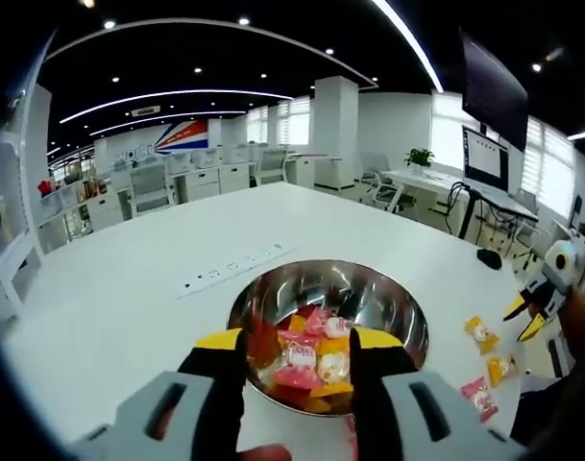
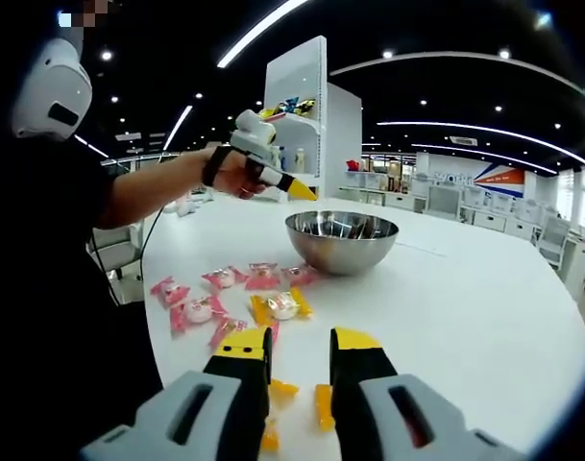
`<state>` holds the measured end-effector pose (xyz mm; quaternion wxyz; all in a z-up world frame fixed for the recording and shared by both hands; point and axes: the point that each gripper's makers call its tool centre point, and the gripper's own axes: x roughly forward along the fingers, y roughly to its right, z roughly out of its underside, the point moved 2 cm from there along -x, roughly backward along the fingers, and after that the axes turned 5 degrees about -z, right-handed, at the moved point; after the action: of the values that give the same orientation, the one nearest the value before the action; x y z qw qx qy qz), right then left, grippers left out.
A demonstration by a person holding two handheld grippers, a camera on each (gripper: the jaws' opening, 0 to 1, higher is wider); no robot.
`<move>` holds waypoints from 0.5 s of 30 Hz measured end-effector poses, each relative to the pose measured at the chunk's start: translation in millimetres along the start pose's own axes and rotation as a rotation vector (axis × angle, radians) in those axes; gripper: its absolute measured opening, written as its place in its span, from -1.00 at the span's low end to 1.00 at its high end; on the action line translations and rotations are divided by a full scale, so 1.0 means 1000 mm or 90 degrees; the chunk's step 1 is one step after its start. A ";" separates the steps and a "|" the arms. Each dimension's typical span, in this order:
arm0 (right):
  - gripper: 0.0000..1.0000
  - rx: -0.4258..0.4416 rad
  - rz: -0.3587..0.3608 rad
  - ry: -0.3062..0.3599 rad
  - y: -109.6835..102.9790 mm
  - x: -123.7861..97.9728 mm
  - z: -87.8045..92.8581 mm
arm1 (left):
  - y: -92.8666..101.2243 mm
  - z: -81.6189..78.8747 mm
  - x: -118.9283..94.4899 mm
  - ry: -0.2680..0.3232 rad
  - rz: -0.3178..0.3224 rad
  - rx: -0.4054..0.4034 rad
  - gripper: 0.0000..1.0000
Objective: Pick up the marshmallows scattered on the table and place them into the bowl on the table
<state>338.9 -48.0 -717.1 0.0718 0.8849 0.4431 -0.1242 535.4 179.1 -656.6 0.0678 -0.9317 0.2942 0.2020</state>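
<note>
A steel bowl (image 1: 273, 303) holding several pink and yellow wrapped marshmallows (image 1: 311, 360) sits on the white table just beyond my left gripper (image 1: 300, 351), whose jaws stand open and empty. To the right of the bowl lie three wrapped marshmallows (image 1: 481, 333), and my right gripper (image 1: 524, 317) hovers near them. In the right gripper view, the right gripper (image 2: 299, 346) is open above yellow marshmallows (image 2: 323, 403). Several pink and yellow ones (image 2: 282, 305) are scattered between it and the bowl (image 2: 342, 238). A hand holds the left gripper (image 2: 297, 190) above the bowl's left side.
A strip of sockets (image 1: 234, 267) is set into the table behind the bowl. A small black object (image 1: 489, 257) lies near the far right edge. The person's dark-sleeved body (image 2: 71, 288) stands at the table's curved edge. Desks, chairs and a monitor (image 1: 486, 158) are beyond.
</note>
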 end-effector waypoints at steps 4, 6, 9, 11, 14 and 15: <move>-0.50 0.000 -0.003 -0.003 -0.003 0.003 0.000 | -0.002 -0.003 -0.012 0.010 -0.001 0.005 -0.12; -0.49 0.002 -0.001 -0.001 -0.003 0.003 -0.001 | -0.004 -0.002 -0.020 0.015 -0.003 0.004 -0.12; -0.49 0.004 0.003 -0.003 -0.002 0.002 -0.001 | -0.005 -0.001 -0.029 0.020 0.008 -0.018 -0.12; -0.49 0.006 0.005 -0.006 -0.001 0.002 0.001 | -0.006 -0.002 -0.035 0.022 0.013 -0.025 -0.12; -0.49 0.006 0.007 -0.008 -0.002 0.002 0.001 | -0.005 -0.002 -0.045 0.028 0.006 -0.012 -0.12; -0.49 0.007 0.007 -0.008 -0.003 0.003 0.001 | -0.005 -0.001 -0.050 0.029 0.006 -0.007 -0.11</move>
<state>338.2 -44.6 -718.5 0.0706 0.8870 0.4369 -0.1320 501.0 208.8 -634.6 0.0548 -0.9351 0.2986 0.1829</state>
